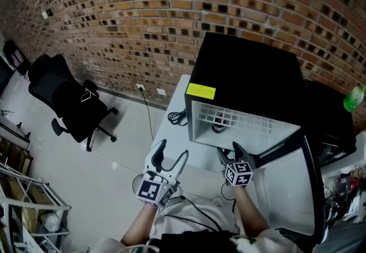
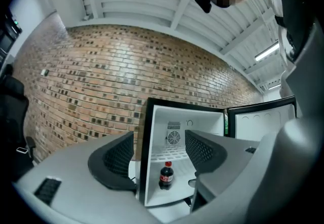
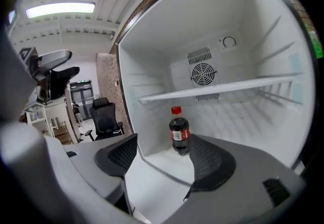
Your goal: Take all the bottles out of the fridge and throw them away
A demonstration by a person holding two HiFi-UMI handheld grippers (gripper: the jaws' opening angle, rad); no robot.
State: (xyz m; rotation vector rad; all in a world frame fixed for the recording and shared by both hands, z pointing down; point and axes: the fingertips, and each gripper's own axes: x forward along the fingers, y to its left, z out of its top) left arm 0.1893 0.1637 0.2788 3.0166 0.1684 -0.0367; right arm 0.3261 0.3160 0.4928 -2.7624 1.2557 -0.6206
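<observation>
**Item:** small dark plastic cola bottle (image 3: 178,132) with a red cap and red label.

**Location:** the bottle is stood upright on the white floor of the compact black fridge (image 1: 251,75), beneath the white wire shelf (image 3: 217,89) and left of centre. The fridge door is swung wide to the right. No other bottle is seen inside.

**Right gripper** (image 3: 164,160): the jaws are spread, with nothing between the pads. It is held at the fridge mouth and angled slightly down.

**Left gripper** (image 2: 159,154): the jaws are likewise parted and empty. It is held further back and to the left, outside the cabinet.

**Key relation:** the bottle lies ahead of the right gripper's fingers and is not yet reached. It is offset toward the right-hand finger, so its base is partly masked by that pad. Its long axis is vertical, across the level line of the jaws. The right gripper is judged the nearer and better placed. A short advance with a small shift to the right would be needed to bring the body between the pads.

**Also noted:** a green bottle-shaped object (image 1: 354,97) at far right, outside the fridge. It is possibly a bottle, but too small to be confirmed.
</observation>
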